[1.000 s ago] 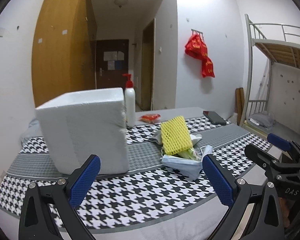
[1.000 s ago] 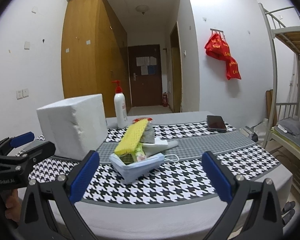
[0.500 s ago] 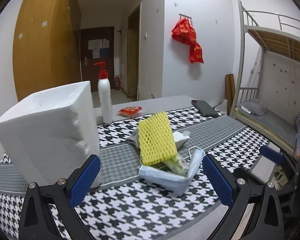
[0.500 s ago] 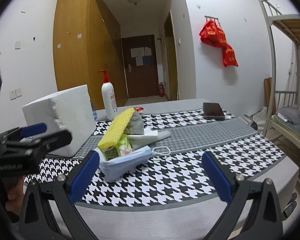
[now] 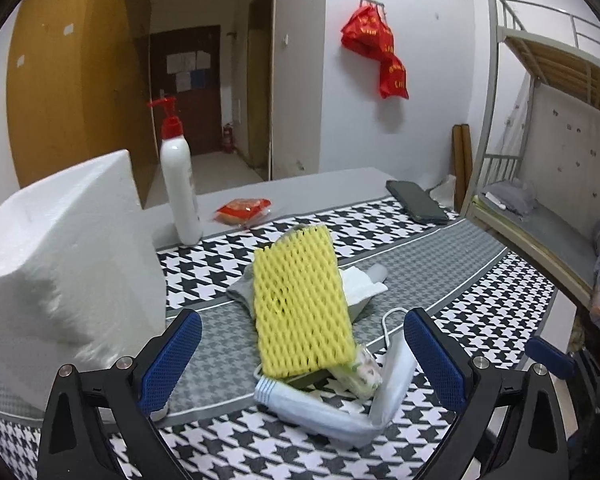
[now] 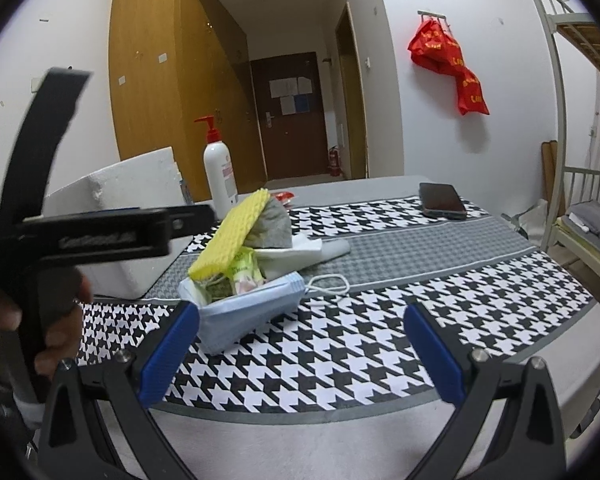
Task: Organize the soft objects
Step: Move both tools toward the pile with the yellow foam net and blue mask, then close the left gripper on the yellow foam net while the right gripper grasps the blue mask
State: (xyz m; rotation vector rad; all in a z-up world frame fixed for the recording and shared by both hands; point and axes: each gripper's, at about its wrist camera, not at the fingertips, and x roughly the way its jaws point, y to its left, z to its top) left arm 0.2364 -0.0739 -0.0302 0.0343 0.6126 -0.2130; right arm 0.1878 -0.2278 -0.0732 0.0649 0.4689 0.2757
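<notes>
The bench [image 5: 440, 276], under its black-and-white houndstooth cloth, carries everything, and the sorting looks barely begun. The white foam box [image 5: 60, 264] stands at its left side; neither view looks into it, so I cannot tell whether anything is inside. It seems the likely place for the soft things.

Those soft things lie together in one pile [image 5: 320, 320] near the middle of the bench, just right of the box. The yellow foam net [image 5: 300, 304] leans on top. A grey cloth [image 6: 274, 226] and white tissue [image 5: 360, 284] lie behind it. A blue face mask [image 5: 328, 404] is at the front, cupping a small green-and-white packet [image 6: 244, 272]. All of it is yet to be moved.

The left tool [image 5: 298, 354] hovers low over the pile, jaws wide apart and gripping nothing, the net and mask between its fingers in view. The right tool [image 6: 298, 342] hangs at the near edge, equally spread and empty.

The left view shows the net's flat face and a red snack packet [image 5: 242, 210] by the pump bottle [image 5: 178, 188]. The right view shows the net edge-on, the mask's ear loop [image 6: 328, 284], and the person's hand [image 6: 40, 320] holding the left tool.
</notes>
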